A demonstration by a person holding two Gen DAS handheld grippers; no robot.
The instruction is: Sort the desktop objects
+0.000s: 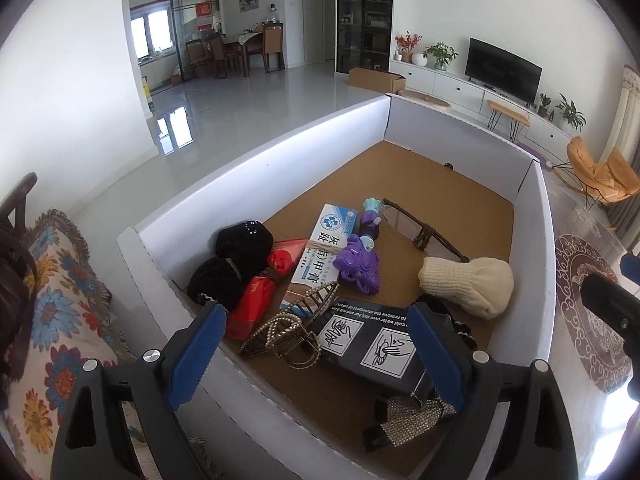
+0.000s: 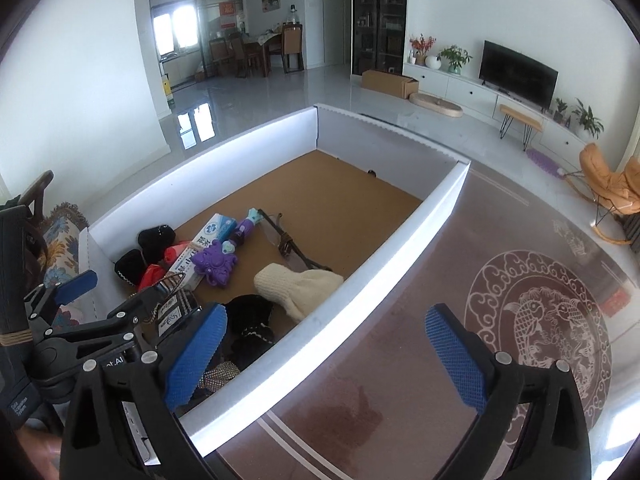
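Hovering wide and empty: left gripper (image 1: 312, 352) over the box (image 1: 280, 160) clutter, right gripper (image 2: 326, 354) over its right wall.

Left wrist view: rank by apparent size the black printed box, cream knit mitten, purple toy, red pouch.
1. black printed box, though it is nearest the camera, which inflates it
2. cream knit mitten
3-4. purple toy and red pouch: look about alike, and the pouch is partly hidden, so unranked
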